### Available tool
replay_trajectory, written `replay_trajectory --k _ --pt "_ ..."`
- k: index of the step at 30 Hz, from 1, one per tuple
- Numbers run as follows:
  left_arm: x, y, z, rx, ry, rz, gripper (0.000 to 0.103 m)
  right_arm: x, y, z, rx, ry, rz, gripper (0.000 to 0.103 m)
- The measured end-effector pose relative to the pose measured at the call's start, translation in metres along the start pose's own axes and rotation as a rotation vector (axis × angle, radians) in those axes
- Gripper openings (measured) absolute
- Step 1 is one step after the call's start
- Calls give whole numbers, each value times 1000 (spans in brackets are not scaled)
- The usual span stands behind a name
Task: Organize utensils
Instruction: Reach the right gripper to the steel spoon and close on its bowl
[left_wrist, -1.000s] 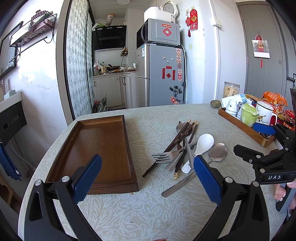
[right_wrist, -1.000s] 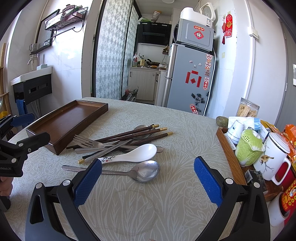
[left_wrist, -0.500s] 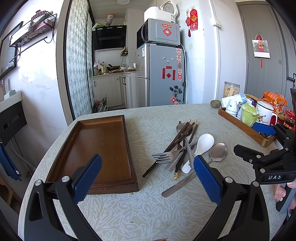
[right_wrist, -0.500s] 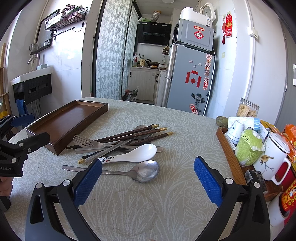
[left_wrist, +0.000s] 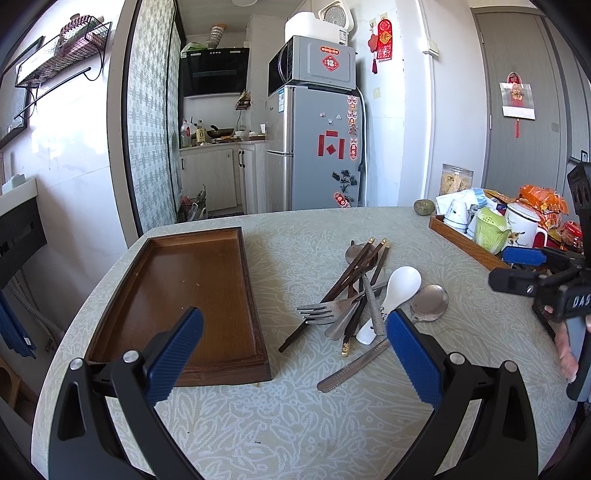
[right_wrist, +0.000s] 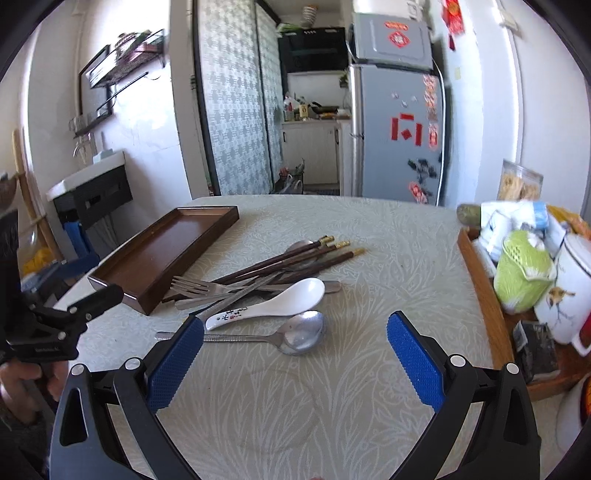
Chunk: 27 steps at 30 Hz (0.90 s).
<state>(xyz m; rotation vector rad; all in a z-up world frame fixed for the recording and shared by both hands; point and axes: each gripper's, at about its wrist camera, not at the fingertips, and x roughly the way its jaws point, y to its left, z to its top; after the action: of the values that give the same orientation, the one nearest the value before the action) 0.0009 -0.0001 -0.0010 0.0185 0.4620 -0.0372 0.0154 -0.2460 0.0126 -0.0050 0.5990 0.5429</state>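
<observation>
Both your tools are wide apart and hold nothing above the desk.

Left wrist view: your left tool (left_wrist: 291, 345) hangs over the desk (left_wrist: 295, 421) with its blue pads spread wide. The brown tray (left_wrist: 255, 295) sits on the left with nothing in it. Just right of it lies the pile: fork (left_wrist: 321, 309), dark chopsticks (left_wrist: 354, 266), white spoon (left_wrist: 399, 286), metal spoon (left_wrist: 428, 302).
Right wrist view: your right tool (right_wrist: 295, 350) is spread wide too, over bare desk (right_wrist: 295, 406). The metal spoon (right_wrist: 303, 332) lies just past the pads, touching the white spoon (right_wrist: 291, 295). Fork (right_wrist: 192, 286) and chopsticks (right_wrist: 288, 258) lie behind them, next to the tray (right_wrist: 122, 291).
</observation>
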Motion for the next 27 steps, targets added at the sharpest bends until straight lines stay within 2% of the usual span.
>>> replay_trajectory --k 1,4,6,7,9,13,18,20,22,23,24,27 --pt "0 0 0 -1 1 -3 100 -3 -3 2 0 3 14 100" --pt "1 2 -1 10 31 -108 100 -12 -13 5 -8 -2 -11 100" --pt "9 -2 -1 54 95 -82 100 -12 -15 8 -30 9 -24 100" --pt "11 -6 -2 83 103 -69 100 -11 -15 9 -48 14 -31 100" --pt "14 -16 -2 137 131 -102 100 -6 -15 13 -78 35 -37 98" --pt "24 -32 1 203 183 -180 100 5 -18 24 -87 86 9 94" --pt "37 -27 12 176 216 -264 100 20 -21 39 -96 152 38 80" --pt "41 -26 13 165 229 -294 100 27 -25 42 -74 177 65 78" --pt "45 -30 11 175 244 -316 92 36 -29 44 -58 202 89 72" --pt "48 -32 9 178 261 -328 80 42 -30 45 -50 215 100 69" --pt "51 -34 7 182 280 -342 76 48 -32 44 -41 228 112 68" --pt "58 -41 0 206 319 -365 73 65 -35 41 -6 281 163 59"
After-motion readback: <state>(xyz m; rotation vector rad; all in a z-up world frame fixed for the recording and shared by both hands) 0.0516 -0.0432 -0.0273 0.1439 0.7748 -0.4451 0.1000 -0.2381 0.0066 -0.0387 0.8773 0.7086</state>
